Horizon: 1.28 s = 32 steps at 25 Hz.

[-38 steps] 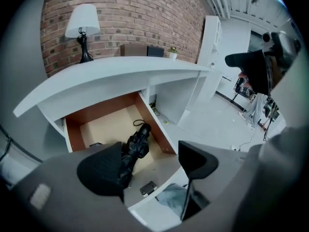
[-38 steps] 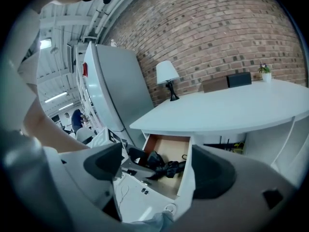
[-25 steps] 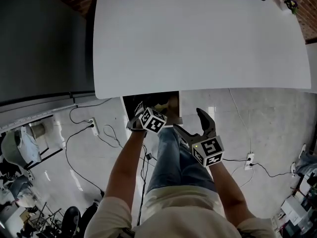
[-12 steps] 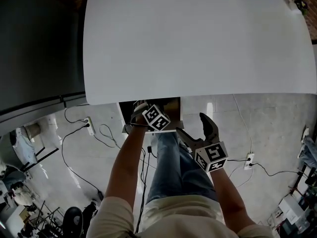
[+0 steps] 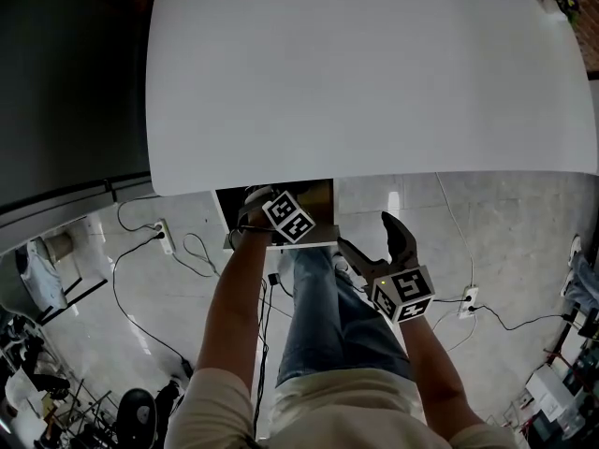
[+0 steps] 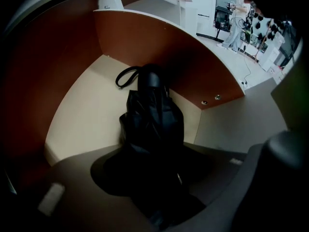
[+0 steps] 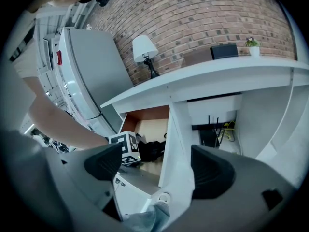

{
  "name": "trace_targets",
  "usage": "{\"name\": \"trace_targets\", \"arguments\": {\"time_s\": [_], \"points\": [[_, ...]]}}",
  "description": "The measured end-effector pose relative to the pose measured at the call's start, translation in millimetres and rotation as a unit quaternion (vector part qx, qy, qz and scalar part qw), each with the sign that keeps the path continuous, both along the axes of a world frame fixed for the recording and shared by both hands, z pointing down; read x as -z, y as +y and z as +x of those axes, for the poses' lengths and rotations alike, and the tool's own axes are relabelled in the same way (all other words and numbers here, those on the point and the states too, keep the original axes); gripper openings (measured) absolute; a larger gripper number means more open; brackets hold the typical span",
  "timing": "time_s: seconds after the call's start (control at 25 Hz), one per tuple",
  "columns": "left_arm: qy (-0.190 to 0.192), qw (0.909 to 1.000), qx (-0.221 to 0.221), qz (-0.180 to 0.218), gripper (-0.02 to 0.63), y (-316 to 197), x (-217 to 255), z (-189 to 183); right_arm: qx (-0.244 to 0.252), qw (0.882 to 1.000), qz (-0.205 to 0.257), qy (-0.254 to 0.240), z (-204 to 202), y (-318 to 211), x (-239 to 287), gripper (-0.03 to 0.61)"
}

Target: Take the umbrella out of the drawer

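Observation:
The black folded umbrella (image 6: 152, 115) lies in the open drawer (image 6: 82, 115), its strap loop (image 6: 126, 75) toward the back wall. My left gripper (image 6: 159, 178) reaches down into the drawer (image 5: 320, 195) and its jaws are closing on the umbrella's near end, which fills the gap between them. In the head view the left gripper (image 5: 257, 202) sits inside the drawer under the desk edge. My right gripper (image 5: 367, 234) hangs open and holds nothing, outside the drawer to the right. From the right gripper (image 7: 157, 161) view the umbrella (image 7: 152, 149) shows as a dark bundle.
The white desk top (image 5: 374, 73) overhangs the back of the drawer. The person's jeans-clad legs (image 5: 318, 316) are just below the drawer front. Cables (image 5: 192, 249) and power sockets lie on the floor. A lamp (image 7: 145, 50) stands on the desk by the brick wall.
The left gripper has gone down into the drawer and rolled. The right gripper has sunk a little. The desk now fills more of the head view.

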<state>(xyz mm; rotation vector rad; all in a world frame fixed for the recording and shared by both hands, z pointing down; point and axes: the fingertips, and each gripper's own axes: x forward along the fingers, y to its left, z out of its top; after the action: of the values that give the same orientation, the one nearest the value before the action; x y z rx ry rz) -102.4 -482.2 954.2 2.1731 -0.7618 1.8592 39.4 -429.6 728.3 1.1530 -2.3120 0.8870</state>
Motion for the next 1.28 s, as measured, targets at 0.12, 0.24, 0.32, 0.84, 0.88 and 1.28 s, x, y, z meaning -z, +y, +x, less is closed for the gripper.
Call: {"name": "trace_targets", "arguments": {"time_s": [0.12, 0.24, 0.32, 0.84, 0.88, 1.28], "points": [[0.007, 0.9999, -0.003, 0.013, 0.235, 5, 11, -1, 0.0, 1.0, 0.01, 0.0, 5, 1, 7, 0.425], [0.03, 0.9989, -0.001, 0.037, 0.232, 10, 38, 4, 0.006, 1.0, 0.022, 0.0, 8, 5, 17, 0.425], [0.042, 0.9975, 0.008, 0.055, 0.232, 14, 59, 5, 0.008, 1.0, 0.029, 0.0, 9, 11, 25, 0.425], [0.113, 0.9699, 0.107, 0.187, 0.232, 63, 212, 21, 0.058, 0.994, 0.094, 0.022, 33, 59, 109, 0.277], [0.12, 0.9659, 0.121, 0.195, 0.232, 69, 224, 24, 0.057, 0.993, 0.101, 0.025, 37, 61, 117, 0.254], [0.191, 0.9196, 0.229, 0.256, 0.233, 162, 336, 42, 0.116, 0.982, 0.149, 0.018, 39, 112, 185, 0.002]]}}
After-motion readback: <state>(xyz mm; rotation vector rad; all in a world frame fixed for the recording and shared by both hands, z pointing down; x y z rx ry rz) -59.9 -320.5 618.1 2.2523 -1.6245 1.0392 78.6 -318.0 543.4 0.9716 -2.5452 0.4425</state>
